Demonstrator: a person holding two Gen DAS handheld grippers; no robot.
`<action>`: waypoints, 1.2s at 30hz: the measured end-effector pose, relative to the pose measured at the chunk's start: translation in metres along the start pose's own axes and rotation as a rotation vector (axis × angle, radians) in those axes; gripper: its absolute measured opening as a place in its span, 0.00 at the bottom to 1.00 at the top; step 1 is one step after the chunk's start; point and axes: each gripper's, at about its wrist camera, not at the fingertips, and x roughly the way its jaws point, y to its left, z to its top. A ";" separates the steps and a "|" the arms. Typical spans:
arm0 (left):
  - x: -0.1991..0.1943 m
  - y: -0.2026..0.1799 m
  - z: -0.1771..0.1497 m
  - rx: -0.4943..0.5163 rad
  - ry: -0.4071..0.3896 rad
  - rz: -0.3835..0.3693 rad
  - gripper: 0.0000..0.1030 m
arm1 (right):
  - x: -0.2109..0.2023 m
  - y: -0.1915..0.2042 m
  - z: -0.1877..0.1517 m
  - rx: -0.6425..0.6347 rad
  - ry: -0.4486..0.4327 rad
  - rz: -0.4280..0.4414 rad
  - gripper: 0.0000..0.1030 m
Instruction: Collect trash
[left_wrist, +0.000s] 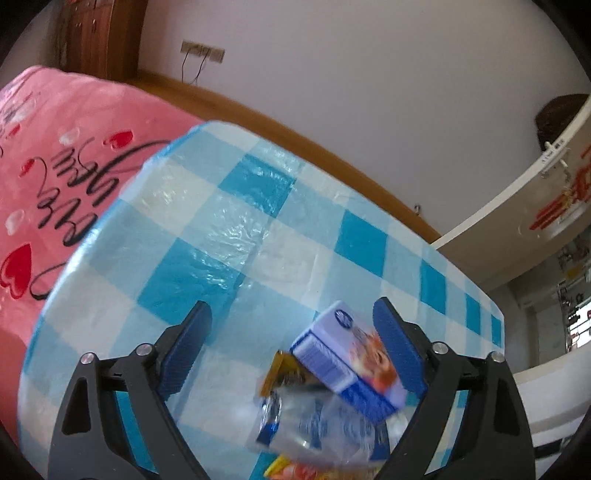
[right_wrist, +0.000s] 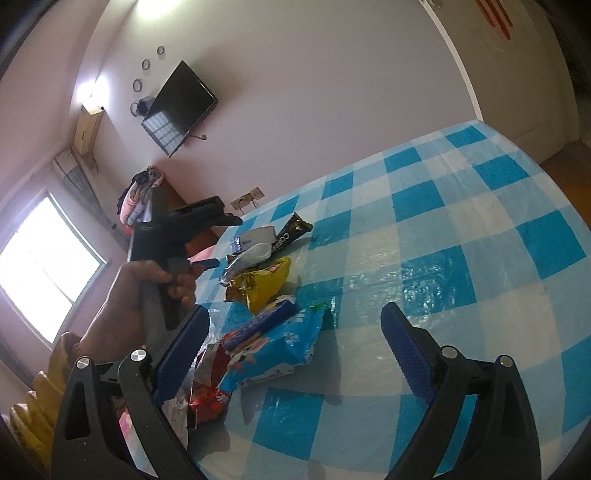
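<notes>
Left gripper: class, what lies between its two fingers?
In the left wrist view, the open left gripper has a blue box between its fingers, above a clear wrapper; neither pad presses it.

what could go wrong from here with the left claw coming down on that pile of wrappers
The open left claw straddles a tilted blue-and-white carton lying on a clear crumpled plastic wrapper; closing may catch only a corner, so the carton could slip out. The clear wrapper is slick and may snag and drag along. The pile sits near the edge of the blue checked plastic tablecloth in the right wrist view, so a nudge could push the yellow snack bag off.
</notes>
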 end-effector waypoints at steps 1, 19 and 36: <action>0.006 -0.002 0.001 0.004 0.025 0.003 0.74 | 0.000 -0.001 0.001 0.002 0.001 0.001 0.90; -0.025 -0.054 -0.101 0.335 0.215 -0.091 0.63 | -0.012 -0.021 0.012 0.025 -0.036 -0.051 0.90; -0.133 -0.016 -0.120 0.350 -0.006 -0.069 0.75 | 0.008 -0.018 0.001 0.009 0.073 0.015 0.90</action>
